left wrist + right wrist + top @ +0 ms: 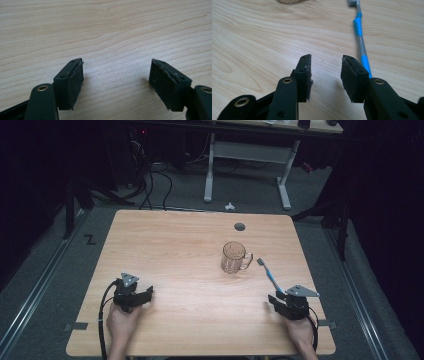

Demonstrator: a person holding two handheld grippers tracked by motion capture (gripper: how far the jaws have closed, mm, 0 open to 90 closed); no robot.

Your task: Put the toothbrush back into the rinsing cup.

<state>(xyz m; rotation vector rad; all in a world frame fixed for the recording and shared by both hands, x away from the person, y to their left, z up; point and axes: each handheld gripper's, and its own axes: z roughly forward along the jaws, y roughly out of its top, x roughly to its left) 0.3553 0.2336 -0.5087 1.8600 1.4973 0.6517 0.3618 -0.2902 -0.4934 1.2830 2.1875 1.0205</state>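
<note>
Evidently the work in hand is picking up the toothbrush (pixel 268 275), which lies flat on the bench (pixel 180 250) at its right side, bristle head near the handle of the glass mug (pixel 234 257) and tail running back toward the right claw (pixel 278 300); in the right gripper view the toothbrush (pixel 360 40) passes just outside the right-hand jaw, not between the two. The right claw (pixel 325 72) is released and empty, its jaws apart with bare wood between them; the left claw (pixel 116 75) is likewise released, jaws wide, resting low over empty bench well apart from everything; in the high view the left claw (pixel 145 295) sits near the front left edge. To do the step well, I judge the right claw should shift sideways until the blue-and-grey shaft lies centred between the pads, come down close to the wood, then close across the shaft's width; a thin handle lying flat may roll or slip away if caught by one pad first; keep clear of the mug.
</note>
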